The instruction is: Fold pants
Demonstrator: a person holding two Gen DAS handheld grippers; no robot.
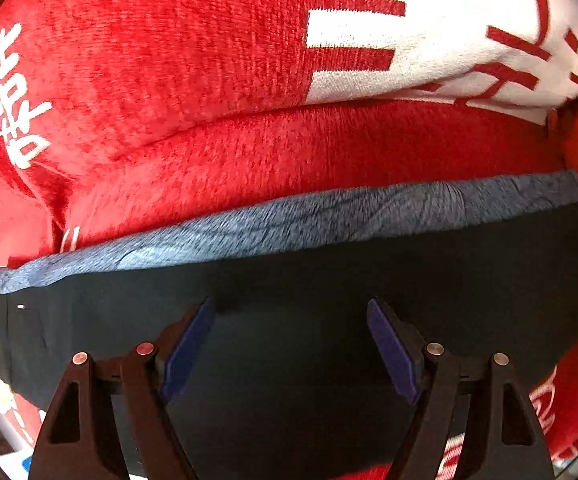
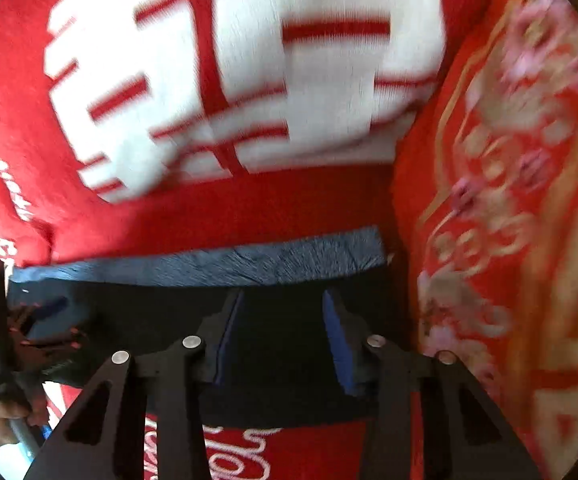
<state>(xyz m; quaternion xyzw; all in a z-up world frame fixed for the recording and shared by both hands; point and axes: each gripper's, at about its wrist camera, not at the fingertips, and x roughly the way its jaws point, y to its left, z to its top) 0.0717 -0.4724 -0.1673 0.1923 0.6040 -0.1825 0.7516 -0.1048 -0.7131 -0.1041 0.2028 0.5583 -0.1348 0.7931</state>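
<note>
Dark navy pants (image 1: 289, 320) lying flat across a plush red blanket with white lettering (image 1: 169, 80), fuzzy grey-blue inner lining (image 1: 289, 224) showing as a band along the far edge, apparently where the waist is turned back. Soft, light, floppy cloth by the look of it: likely to sag and drag rather than hold a shape, fleece lining probably clinging to the plush blanket underneath, so a clean lift rather than a slide looks wise. Best hold, at a guess, through both layers at the lined edge or at the outer corners, one corner per side, to keep the fold square. Left tongs (image 1: 291, 340) spread wide, blue pads (image 1: 187, 344) empty, hovering low over the middle of the dark cloth, pointed toward the lined band. Right tongs (image 2: 281, 332) narrower but parted, nothing pinched between the pads, poised over the right end of the pants just short of the lining (image 2: 209, 264); contact with the cloth not clear through the blur. Red floral-patterned quilt (image 2: 509, 200) close on the right.
</note>
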